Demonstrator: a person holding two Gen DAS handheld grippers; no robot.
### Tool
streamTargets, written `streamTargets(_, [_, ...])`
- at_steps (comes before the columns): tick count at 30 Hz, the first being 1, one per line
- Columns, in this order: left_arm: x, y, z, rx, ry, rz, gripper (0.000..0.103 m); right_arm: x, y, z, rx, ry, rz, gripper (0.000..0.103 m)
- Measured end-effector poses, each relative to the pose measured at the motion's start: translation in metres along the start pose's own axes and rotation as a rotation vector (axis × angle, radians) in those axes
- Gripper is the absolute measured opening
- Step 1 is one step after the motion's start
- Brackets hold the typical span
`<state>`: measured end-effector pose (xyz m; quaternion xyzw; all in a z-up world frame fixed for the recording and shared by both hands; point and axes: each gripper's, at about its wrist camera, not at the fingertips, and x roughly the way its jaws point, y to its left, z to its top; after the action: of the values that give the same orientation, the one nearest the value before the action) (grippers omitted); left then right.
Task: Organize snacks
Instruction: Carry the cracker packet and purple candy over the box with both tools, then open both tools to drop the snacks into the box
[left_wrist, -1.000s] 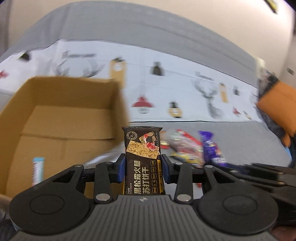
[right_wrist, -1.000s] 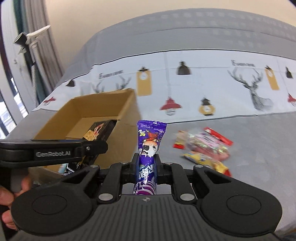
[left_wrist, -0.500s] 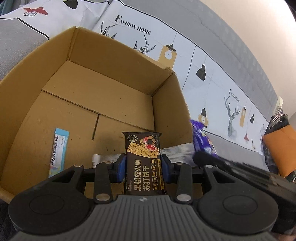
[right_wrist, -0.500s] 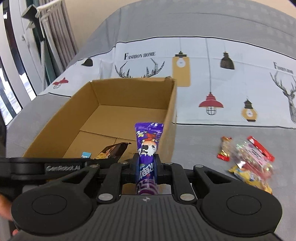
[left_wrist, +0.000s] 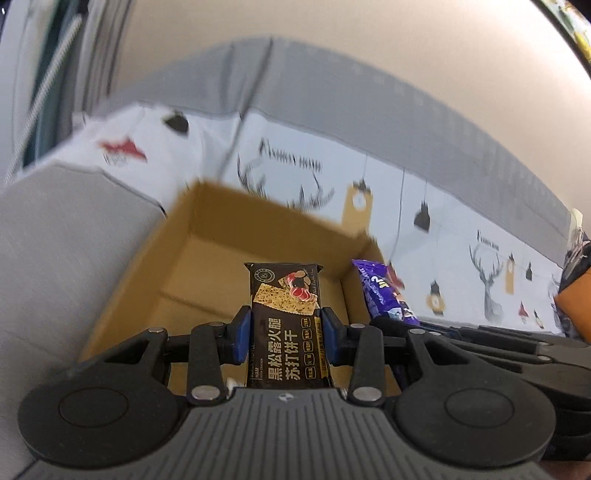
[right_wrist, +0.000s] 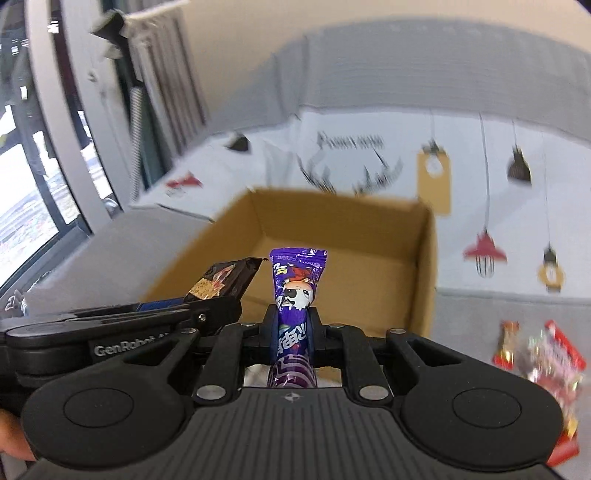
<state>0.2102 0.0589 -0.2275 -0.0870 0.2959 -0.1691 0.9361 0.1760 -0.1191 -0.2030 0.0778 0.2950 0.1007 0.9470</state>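
Left gripper (left_wrist: 284, 332) fingers half-open, clamped on the black cracker pack (left_wrist: 286, 325); right gripper (right_wrist: 293, 328) fingers nearly closed, pinching the purple candy packet (right_wrist: 295, 295). Both snacks are carried above the near edge of the cardboard box (right_wrist: 424, 266) — inside or short of the rim, cannot tell. Best practice: clear the rim fully, lower, then release — stagger the drops so the grippers don't collide.

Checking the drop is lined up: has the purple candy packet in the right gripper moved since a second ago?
Yes. The purple candy packet, clamped in the right gripper, has swung left from beside the cardboard box to in front of its opening.
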Motion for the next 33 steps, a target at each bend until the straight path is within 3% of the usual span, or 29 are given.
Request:
streamTargets(6, [0.008,0.006,0.0,0.018,0.025,0.03,0.043,-0.001,0.008,0.008,-0.025,-0.02,0.003,0.015])
streamTargets(12, [0.039,0.014,-0.019,0.086,0.098,0.1,0.043,0.033,0.005,-0.012,0.001,0.068,-0.013,0.015])
streamTargets(18, [0.068,0.021,-0.032,0.104,0.197,0.12,0.043,0.065,-0.002,-0.033,0.025,0.175,-0.059,0.015])
streamTargets(24, [0.075,0.023,-0.036,0.116,0.232,0.145,0.043,0.079,-0.005,-0.043,0.038,0.226,-0.061,0.016])
streamTargets(26, [0.073,0.022,-0.036,0.12,0.223,0.142,0.043,0.081,-0.005,-0.043,0.044,0.241,-0.038,0.02])
streamTargets(27, [0.069,0.021,-0.034,0.121,0.208,0.149,0.044,0.08,-0.006,-0.043,0.057,0.236,-0.027,0.02])
streamTargets(28, [0.064,0.02,-0.032,0.117,0.191,0.166,0.048,0.079,-0.008,-0.042,0.079,0.231,-0.03,0.032])
streamTargets(29, [0.058,0.018,-0.029,0.107,0.178,0.179,0.06,0.075,-0.013,-0.041,0.113,0.228,-0.047,0.04])
streamTargets(32, [0.039,0.012,-0.021,0.07,0.129,0.198,0.085,0.055,-0.026,-0.036,0.184,0.179,0.031,0.043])
streamTargets(33, [0.033,0.008,-0.02,0.06,0.112,0.203,0.086,0.046,-0.031,-0.035,0.195,0.156,0.05,0.045])
